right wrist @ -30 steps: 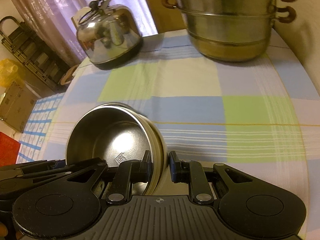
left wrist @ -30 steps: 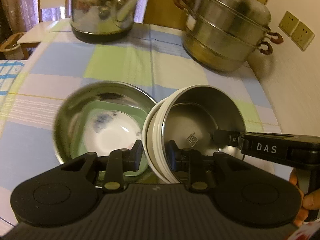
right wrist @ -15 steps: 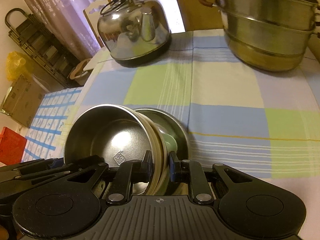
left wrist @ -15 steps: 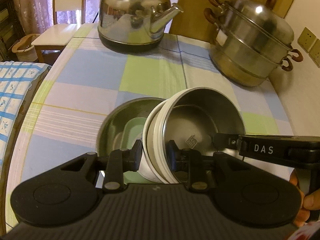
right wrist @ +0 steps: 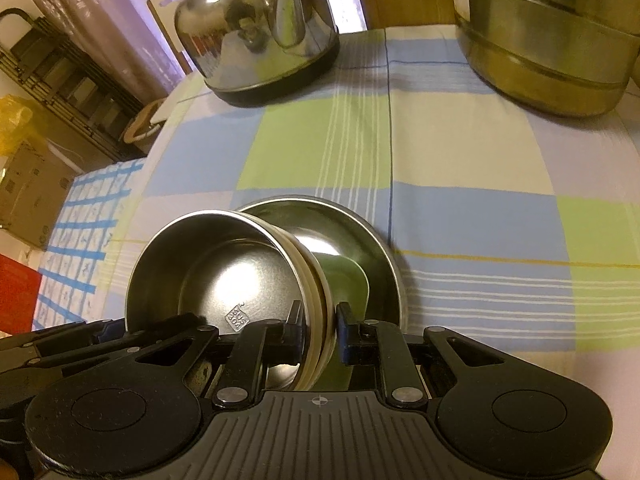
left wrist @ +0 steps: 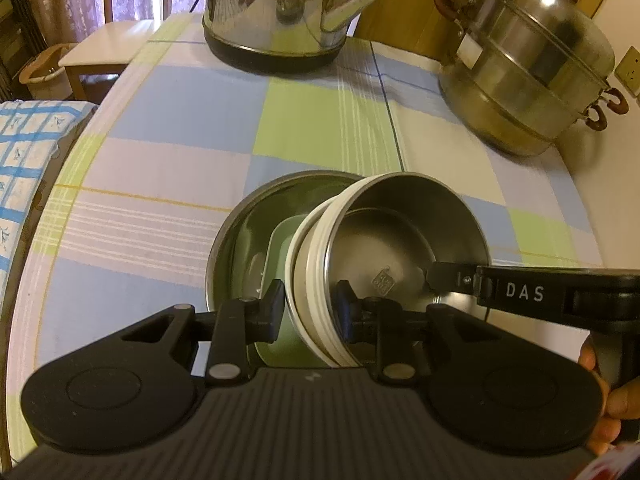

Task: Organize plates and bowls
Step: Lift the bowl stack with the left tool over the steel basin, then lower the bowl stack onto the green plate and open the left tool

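Note:
A steel bowl with a white outer wall (left wrist: 396, 248) is held between both grippers, above a wide steel plate (left wrist: 240, 240) that holds a pale green square dish (left wrist: 276, 248). My left gripper (left wrist: 308, 308) is shut on the bowl's near-left rim. My right gripper (right wrist: 318, 330) is shut on the bowl's (right wrist: 224, 276) opposite rim; its fingers (left wrist: 448, 280) reach in from the right in the left wrist view. In the right wrist view the steel plate (right wrist: 360, 232) and green dish (right wrist: 344, 276) lie just behind the bowl.
A steel kettle (left wrist: 288, 8) stands at the table's far side, also in the right wrist view (right wrist: 260, 28). A stacked steel steamer pot (left wrist: 520, 68) stands at the far right. The checked tablecloth (left wrist: 320, 120) covers the table; its left edge drops off near a chair (left wrist: 100, 48).
Both grippers have carried the bowl left and forward, so that it now hangs over the steel plate and green dish. The kettle looms closer.

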Demonstrator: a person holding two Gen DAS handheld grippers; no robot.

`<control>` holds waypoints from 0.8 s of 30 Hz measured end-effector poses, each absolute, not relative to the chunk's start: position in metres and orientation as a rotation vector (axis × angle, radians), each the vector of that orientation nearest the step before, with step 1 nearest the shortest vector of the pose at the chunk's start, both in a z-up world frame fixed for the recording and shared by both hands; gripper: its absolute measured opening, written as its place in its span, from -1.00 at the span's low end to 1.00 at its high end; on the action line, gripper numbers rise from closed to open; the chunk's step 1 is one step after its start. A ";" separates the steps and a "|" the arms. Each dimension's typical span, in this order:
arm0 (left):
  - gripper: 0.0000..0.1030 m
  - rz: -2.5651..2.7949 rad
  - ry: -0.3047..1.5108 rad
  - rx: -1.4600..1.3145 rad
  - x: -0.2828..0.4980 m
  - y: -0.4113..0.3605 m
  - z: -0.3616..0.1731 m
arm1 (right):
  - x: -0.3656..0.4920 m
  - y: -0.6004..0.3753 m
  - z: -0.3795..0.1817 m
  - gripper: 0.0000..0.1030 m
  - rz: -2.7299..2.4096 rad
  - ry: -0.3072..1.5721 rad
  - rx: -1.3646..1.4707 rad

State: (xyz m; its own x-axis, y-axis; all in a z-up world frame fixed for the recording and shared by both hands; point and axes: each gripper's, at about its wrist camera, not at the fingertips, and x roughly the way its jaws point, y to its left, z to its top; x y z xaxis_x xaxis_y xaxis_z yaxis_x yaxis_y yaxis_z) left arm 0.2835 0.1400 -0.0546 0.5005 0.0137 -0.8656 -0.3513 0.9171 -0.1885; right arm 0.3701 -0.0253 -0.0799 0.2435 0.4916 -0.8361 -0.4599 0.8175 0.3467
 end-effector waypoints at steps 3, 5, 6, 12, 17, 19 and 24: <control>-0.53 0.223 1.040 -0.368 0.285 0.143 -0.058 | 0.372 -0.023 -0.083 -0.68 0.640 1.167 0.031; -0.53 0.221 1.047 -0.371 0.286 0.144 -0.061 | 0.372 -0.021 -0.085 -0.68 0.636 1.174 0.030; -0.53 0.219 1.051 -0.373 0.286 0.146 -0.062 | 0.373 -0.020 -0.086 -0.69 0.635 1.178 0.027; -0.52 0.212 1.066 -0.379 0.288 0.146 -0.069 | 0.378 -0.018 -0.093 -0.69 0.617 1.204 0.036; -0.53 0.207 1.065 -0.378 0.291 0.148 -0.069 | 0.379 -0.017 -0.094 -0.69 0.612 1.208 0.037; -0.53 0.204 1.066 -0.376 0.291 0.149 -0.068 | 0.379 -0.016 -0.094 -0.69 0.611 1.213 0.035; -0.51 0.187 1.067 -0.384 0.293 0.151 -0.068 | 0.381 -0.018 -0.095 -0.68 0.607 1.230 0.044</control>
State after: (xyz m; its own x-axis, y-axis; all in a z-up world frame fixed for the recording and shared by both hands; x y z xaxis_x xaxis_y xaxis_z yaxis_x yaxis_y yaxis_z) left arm 0.2927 0.1507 -0.0683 0.4753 -0.0349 -0.8791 -0.3317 0.9184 -0.2159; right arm 0.3814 -0.0175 -0.0946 0.1981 0.4568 -0.8673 -0.4104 0.8422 0.3498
